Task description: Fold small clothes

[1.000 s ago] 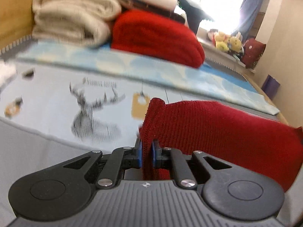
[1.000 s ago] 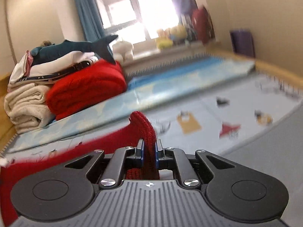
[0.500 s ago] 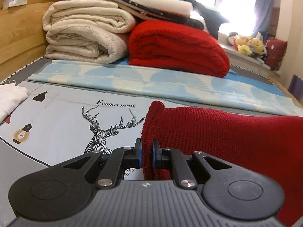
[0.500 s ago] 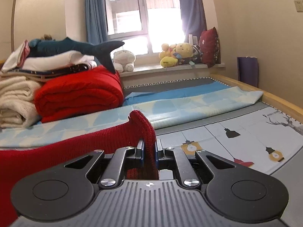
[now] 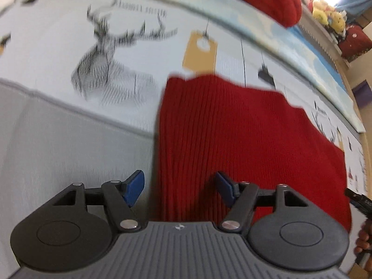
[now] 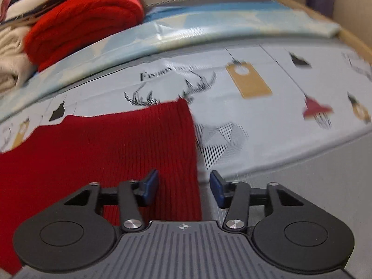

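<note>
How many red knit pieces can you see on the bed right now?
2. A red knit garment lies flat under both open grippers; a folded red knit sits in the pile at the back. More may be hidden there.

red knit cloth [image 5: 244,144]: soft wool-like cloth with fine ribs up and down, matt, a bit fuzzy.
my left gripper [image 5: 179,187]: matt black plastic arms, shiny little metal pins, blue pads that look like rubber, a grey ribbed plastic body.
my right gripper [image 6: 183,188]: the same matt black plastic, shiny metal pins, blue pads, grey ribbed body.
printed sheet [image 6: 267,121]: smooth thin cloth with a slight shine, printed with deer and tags.
grey mat [image 5: 69,144]: plain, matt, looks like woven cloth.
folded red blanket [image 6: 81,21]: thick, soft, matt knit.
cream blanket [image 6: 9,51]: fluffy and soft.
</note>
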